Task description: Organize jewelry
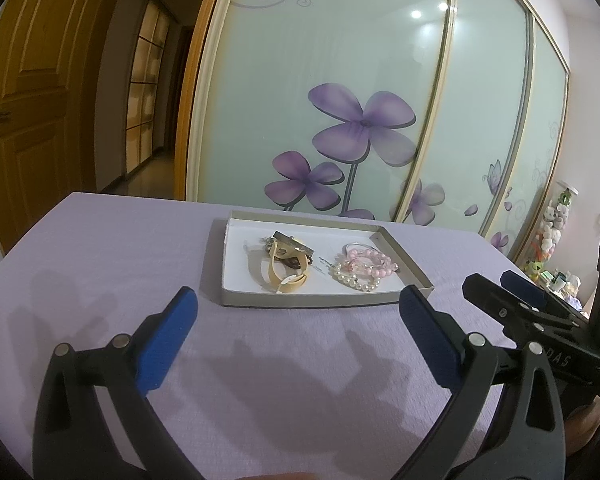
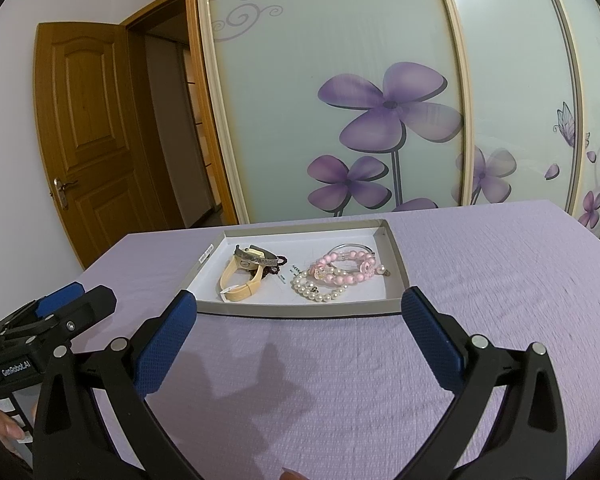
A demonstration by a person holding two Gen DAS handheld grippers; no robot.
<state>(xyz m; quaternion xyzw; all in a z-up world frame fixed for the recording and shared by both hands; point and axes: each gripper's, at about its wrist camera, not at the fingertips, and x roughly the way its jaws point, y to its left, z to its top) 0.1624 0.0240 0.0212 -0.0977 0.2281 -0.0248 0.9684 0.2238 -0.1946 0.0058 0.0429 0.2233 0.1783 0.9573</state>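
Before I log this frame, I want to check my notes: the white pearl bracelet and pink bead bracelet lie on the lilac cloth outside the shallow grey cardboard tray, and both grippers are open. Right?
Not quite. The white pearl bracelet and pink bead bracelet lie inside the shallow grey cardboard tray, as the right wrist view shows. The left gripper and right gripper are open.

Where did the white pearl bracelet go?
The white pearl bracelet lies in the shallow box lid, right half, near its front edge. It touches the pink bead bracelet just behind it; the cream watch sits to its left.
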